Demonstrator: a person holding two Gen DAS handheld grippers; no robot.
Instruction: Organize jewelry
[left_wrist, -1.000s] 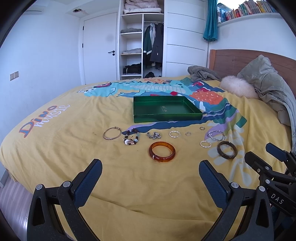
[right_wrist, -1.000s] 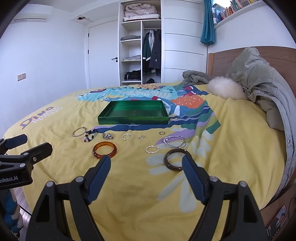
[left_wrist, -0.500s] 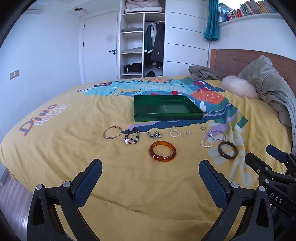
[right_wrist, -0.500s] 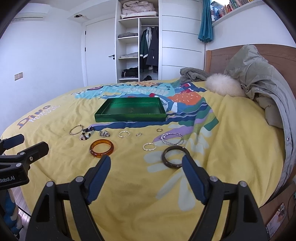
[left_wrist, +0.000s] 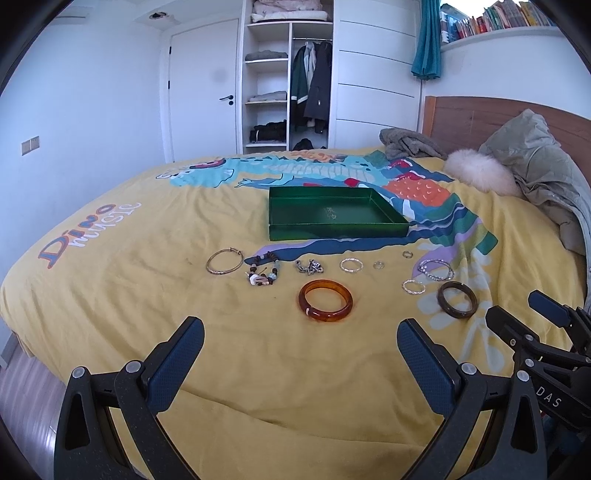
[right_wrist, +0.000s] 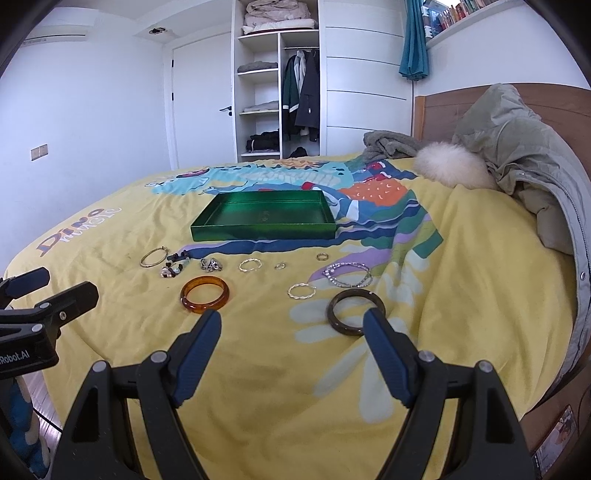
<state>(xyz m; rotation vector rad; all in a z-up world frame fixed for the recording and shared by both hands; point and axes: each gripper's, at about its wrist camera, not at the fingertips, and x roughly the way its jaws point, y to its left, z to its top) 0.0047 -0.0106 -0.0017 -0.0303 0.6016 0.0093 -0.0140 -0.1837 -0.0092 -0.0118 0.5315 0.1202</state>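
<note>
Hovering low over the yellow bedspread (left_wrist: 147, 280), the left gripper (left_wrist: 300, 345) and the right gripper (right_wrist: 291, 330) both stand wide apart, holding nothing. Seen from the left wrist, the green tray (left_wrist: 334, 230) lies at twelve o'clock, bare inside. The jewelry is spread in a loose row on the cover in front of it: a thin gold bangle (left_wrist: 224, 261) at eleven o'clock, a beaded bracelet (left_wrist: 264, 273) beside it, an amber bangle (left_wrist: 325, 300) nearest the left gripper, small silver rings (left_wrist: 351, 264) past it, and a dark brown bangle (right_wrist: 355, 306) just ahead of the right gripper's right finger.
</note>
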